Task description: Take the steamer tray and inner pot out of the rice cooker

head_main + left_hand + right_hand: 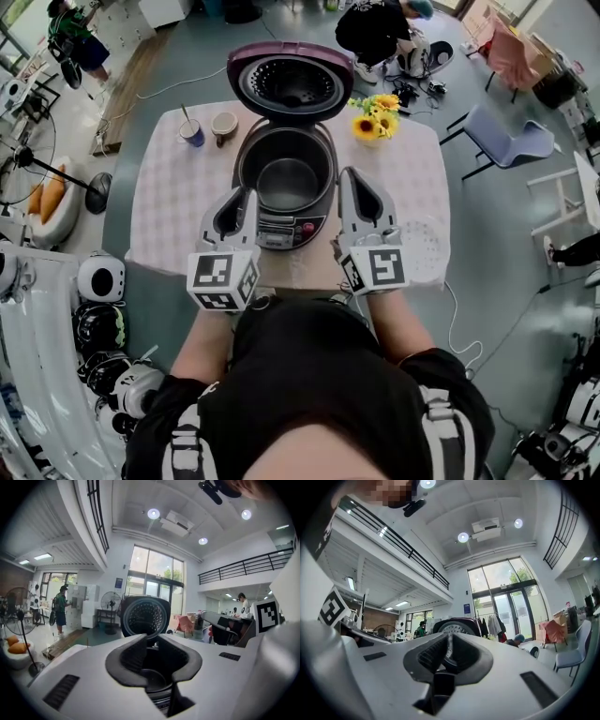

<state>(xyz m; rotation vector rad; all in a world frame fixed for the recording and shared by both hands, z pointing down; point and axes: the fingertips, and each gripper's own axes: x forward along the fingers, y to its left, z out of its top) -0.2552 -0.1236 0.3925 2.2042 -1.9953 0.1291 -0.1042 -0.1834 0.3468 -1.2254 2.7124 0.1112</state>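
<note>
The rice cooker [281, 230] stands open on the table, its lid [291, 84] raised at the far side. The metal inner pot [286, 183] sits inside it and looks empty. A white perforated steamer tray [419, 246] lies flat on the tablecloth to the cooker's right. My left gripper [247, 193] is at the cooker's left side and my right gripper [348, 174] at its right side, both shut, with nothing seen between the jaws. In the left gripper view the left gripper [153, 635] points at the lid [145, 616]. In the right gripper view the right gripper [449, 633] points level, with the lid [457, 627] beyond.
On the checked tablecloth [173, 206], two cups [192, 131] [224, 125] stand at the back left and sunflowers [375, 114] at the back right. A chair [506, 141] stands to the right of the table, and several helmets [101, 278] lie at the left.
</note>
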